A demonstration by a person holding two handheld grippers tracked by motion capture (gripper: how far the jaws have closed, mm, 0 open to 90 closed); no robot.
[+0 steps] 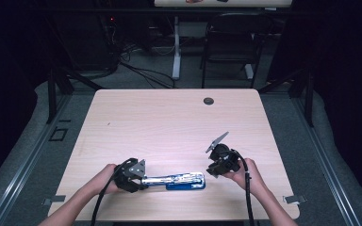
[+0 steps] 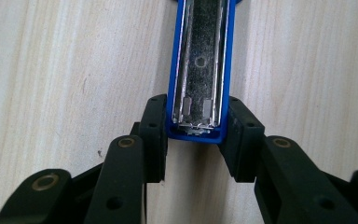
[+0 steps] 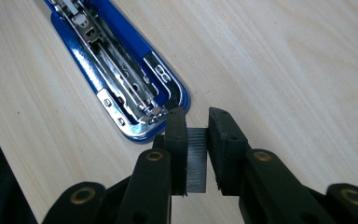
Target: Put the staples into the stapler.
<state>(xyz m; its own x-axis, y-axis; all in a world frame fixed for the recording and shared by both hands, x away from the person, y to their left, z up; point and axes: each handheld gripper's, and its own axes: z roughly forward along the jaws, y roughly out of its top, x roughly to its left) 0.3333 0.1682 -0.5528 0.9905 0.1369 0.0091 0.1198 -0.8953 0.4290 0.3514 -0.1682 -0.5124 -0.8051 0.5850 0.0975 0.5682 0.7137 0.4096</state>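
A blue stapler [image 1: 185, 181] lies swung open flat on the wooden table [image 1: 169, 117] near its front edge. My left gripper [image 1: 140, 179] is shut on the end of the stapler's blue arm [image 2: 200, 65], whose metal channel faces up. The left gripper's [image 2: 196, 137] pads press on both sides of that arm. My right gripper [image 1: 213, 171] hovers just right of the stapler's other end. In the right gripper view, the right gripper [image 3: 197, 128] is shut on a grey strip of staples [image 3: 196, 161], close to the rounded end of the stapler's [image 3: 116, 70] open magazine.
A dark round grommet [image 1: 209, 100] sits in the table's far side. Beyond the table stand a black chair [image 1: 233, 42] and a white desk leg [image 1: 176, 52], with cables on the floor. The person's hands come in at the table's front edge.
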